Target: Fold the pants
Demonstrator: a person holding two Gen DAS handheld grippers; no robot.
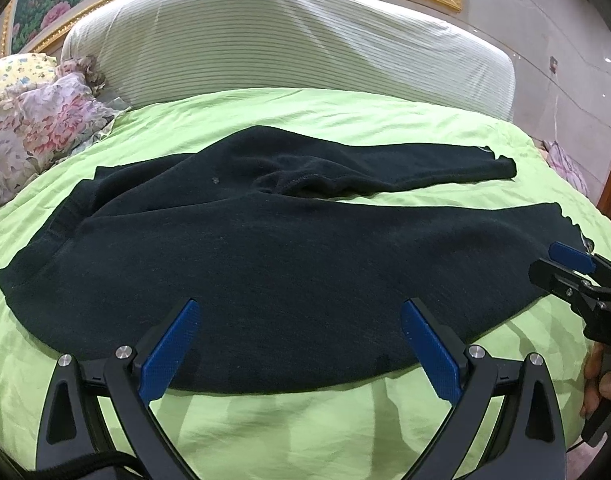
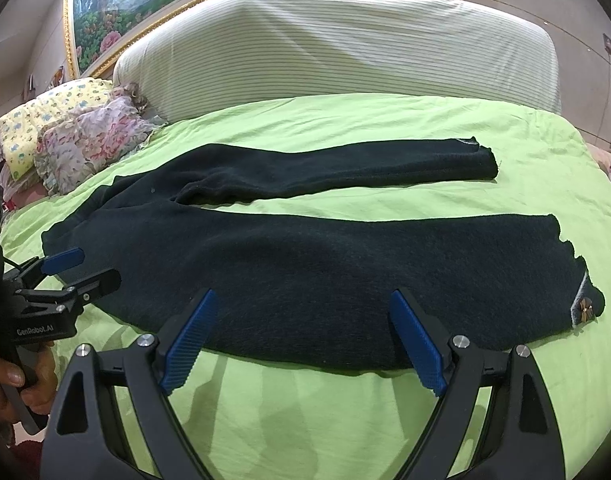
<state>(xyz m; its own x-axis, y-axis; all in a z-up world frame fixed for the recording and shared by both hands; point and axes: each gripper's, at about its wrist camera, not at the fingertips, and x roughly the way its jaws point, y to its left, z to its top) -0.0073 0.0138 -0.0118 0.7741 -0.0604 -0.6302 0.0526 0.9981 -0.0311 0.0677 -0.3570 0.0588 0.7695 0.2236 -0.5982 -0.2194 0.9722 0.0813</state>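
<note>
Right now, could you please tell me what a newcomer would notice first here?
Dark pants lie spread flat across a bright green bedspread, legs apart, pointing right. Both hand-held grippers, left and right, hover open at the near edge. Floral pillows sit far left.

Bare green sheet [image 2: 305, 420] before pants [image 2: 305, 280]; pillows [image 2: 85, 140] far-left.

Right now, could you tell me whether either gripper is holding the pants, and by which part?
Nothing is held. The left gripper and right gripper are both open, poised at the near edge of the pants, which lie flat on the bed.
</note>
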